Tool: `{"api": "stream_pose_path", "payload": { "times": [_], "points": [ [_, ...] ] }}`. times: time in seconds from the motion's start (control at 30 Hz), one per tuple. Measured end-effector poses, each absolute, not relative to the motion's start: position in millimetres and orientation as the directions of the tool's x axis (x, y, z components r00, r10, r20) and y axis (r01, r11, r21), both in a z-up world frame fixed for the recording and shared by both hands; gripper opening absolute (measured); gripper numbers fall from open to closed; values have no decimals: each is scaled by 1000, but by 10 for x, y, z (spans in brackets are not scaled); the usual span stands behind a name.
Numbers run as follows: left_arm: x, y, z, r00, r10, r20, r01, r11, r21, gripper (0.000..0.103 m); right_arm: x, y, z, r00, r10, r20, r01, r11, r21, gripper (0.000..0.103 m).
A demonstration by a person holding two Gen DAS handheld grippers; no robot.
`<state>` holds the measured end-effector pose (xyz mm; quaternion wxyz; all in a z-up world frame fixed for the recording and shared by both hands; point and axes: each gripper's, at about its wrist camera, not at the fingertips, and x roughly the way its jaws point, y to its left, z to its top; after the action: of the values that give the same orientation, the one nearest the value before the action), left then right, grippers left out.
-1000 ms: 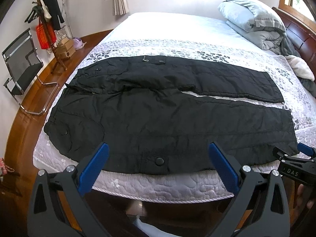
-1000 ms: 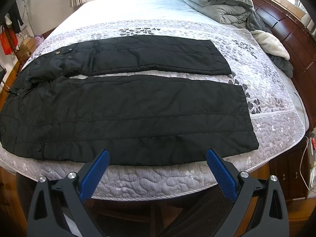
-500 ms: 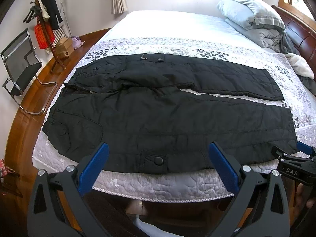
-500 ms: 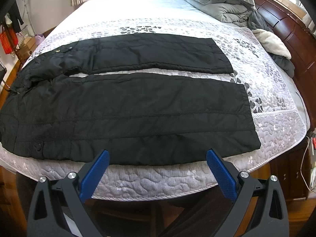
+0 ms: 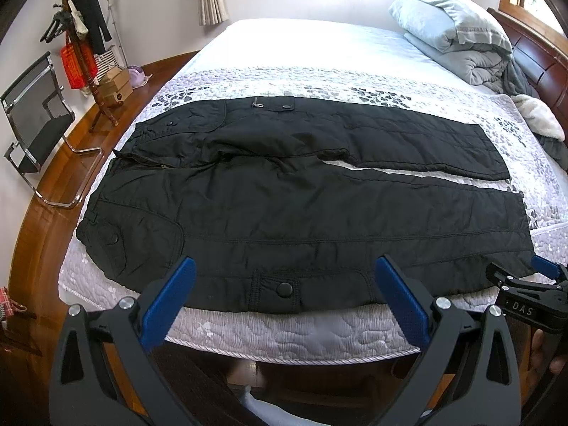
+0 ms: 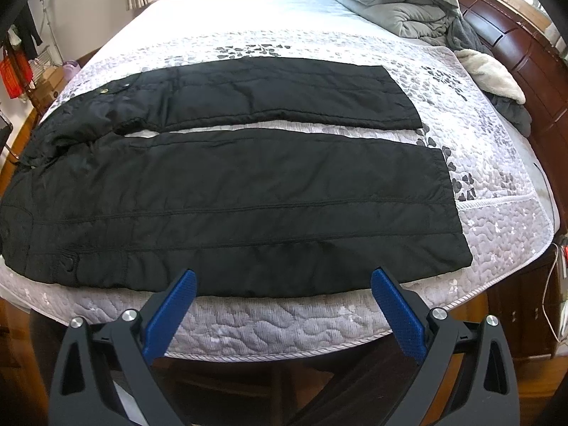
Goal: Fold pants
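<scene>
Closer now: pants, "DAS" tongs

black pants flat on bed, jaws apart

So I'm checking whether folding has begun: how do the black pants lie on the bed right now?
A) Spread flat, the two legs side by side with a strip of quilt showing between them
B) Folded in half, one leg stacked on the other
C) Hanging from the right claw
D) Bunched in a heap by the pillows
A: the pants lie flat, a strip of quilt shows between the legs, and both claws are open and empty.
</scene>
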<state>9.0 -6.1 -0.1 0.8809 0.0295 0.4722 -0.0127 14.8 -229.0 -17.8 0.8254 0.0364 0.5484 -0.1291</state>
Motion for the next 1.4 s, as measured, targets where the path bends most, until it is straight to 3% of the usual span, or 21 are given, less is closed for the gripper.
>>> {"api": "stream_pose_path", "payload": {
  "times": [1.03,1.13,1.27,1.4],
  "points": [
    [261,-100,-95,524,11,-852,62,997,51,100,305,-2442,-244,360,-120,-925,249,968,-28,99],
    [485,-199,-113,508,14,-861,70,996,58,100,458,-2716,-166,387,-159,-908,257,965,-59,99],
    [925,-455,-94,494,-11,-869,122,991,57,100,938,-3329,-45,418,-50,-907,253,965,63,99],
    [1517,-780,-159,454,-58,-889,174,984,24,100,1563,-3840,-72,391,-50,-919,237,970,48,99]
  ]
}}
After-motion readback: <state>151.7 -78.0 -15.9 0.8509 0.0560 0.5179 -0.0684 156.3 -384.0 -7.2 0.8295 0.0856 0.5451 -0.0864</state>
